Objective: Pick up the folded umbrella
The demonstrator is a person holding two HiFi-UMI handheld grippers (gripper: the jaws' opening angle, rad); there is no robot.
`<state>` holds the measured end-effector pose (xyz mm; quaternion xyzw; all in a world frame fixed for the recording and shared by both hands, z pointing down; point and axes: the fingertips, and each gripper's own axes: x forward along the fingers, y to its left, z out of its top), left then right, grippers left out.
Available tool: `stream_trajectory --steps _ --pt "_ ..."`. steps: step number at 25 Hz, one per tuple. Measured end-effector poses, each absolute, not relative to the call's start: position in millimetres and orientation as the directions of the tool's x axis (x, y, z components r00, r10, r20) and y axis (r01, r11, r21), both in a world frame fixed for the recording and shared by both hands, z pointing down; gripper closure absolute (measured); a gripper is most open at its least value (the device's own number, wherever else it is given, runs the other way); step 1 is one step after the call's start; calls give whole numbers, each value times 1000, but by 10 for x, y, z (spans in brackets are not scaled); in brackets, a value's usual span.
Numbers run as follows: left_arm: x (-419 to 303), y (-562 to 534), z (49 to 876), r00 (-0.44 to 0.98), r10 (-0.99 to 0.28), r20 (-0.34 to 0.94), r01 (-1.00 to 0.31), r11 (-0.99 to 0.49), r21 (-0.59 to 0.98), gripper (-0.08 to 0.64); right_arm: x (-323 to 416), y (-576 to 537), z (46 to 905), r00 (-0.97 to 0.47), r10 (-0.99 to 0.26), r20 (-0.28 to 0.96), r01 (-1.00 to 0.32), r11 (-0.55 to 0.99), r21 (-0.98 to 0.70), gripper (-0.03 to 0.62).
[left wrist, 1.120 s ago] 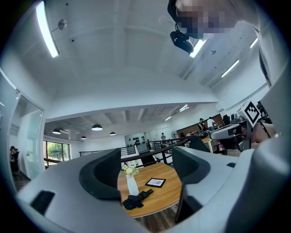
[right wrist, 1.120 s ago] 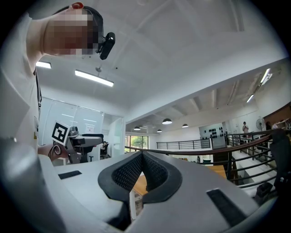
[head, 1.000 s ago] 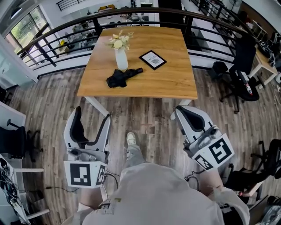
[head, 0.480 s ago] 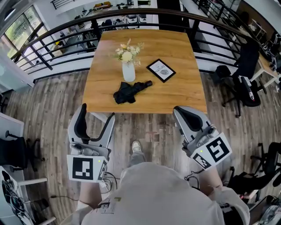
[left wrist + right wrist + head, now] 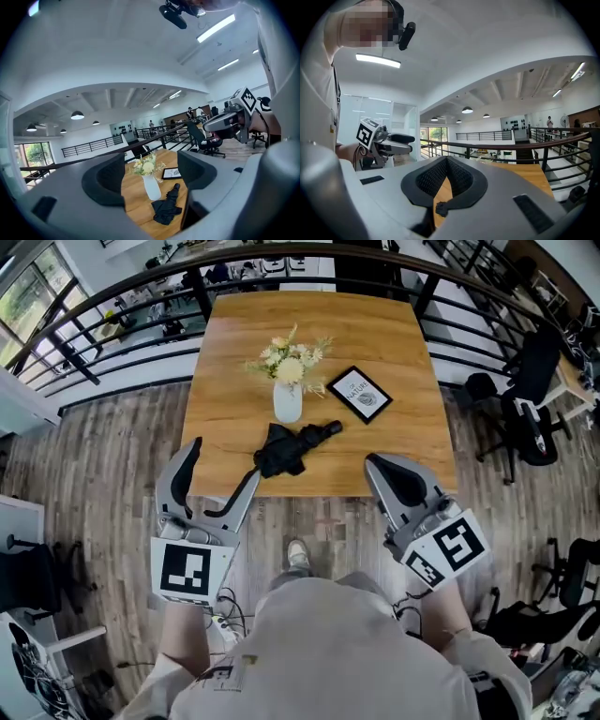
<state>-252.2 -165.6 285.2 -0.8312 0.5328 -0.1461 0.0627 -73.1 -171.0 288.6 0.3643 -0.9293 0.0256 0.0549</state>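
Note:
The folded black umbrella (image 5: 295, 448) lies on the wooden table (image 5: 394, 343), near its front edge, handle pointing back right. It also shows between the left jaws as the umbrella (image 5: 168, 208). My left gripper (image 5: 222, 465) is open, just left of and in front of the umbrella, not touching it. My right gripper (image 5: 403, 482) hovers at the table's front right edge with its jaws together and nothing in them. In the right gripper view the right gripper (image 5: 447, 161) has its pads meeting at the tip; the umbrella is hidden there.
A white vase of flowers (image 5: 288, 399) stands right behind the umbrella, with a framed picture (image 5: 364, 395) to its right. A black railing (image 5: 122, 315) runs behind the table. Office chairs (image 5: 525, 418) stand to the right on the wood floor.
The person has walked up to the table. Both grippers now reach its front edge, and the umbrella lies much closer to the open left gripper.

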Motion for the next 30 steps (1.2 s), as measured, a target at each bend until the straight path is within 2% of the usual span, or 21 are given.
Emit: stream_trajectory --steps 8,17,23,30 --pt "-2359 -2068 3208 439 -871 220 -834 -486 -261 210 -785 -2050 3174 -761 -624 177 -641 765 -64 563" --pt "-2026 -2409 3560 404 -844 354 -820 -505 -268 210 -546 -2430 3400 -784 -575 235 -609 786 -108 563" --pt "-1652 -2558 4220 406 -737 540 -748 -608 -267 210 -402 -2601 3657 -795 -529 296 -585 798 -145 563" --pt "-1551 -2808 4967 415 -611 674 -682 -700 -214 210 -333 -2778 3938 -793 -484 370 -567 808 -159 563"
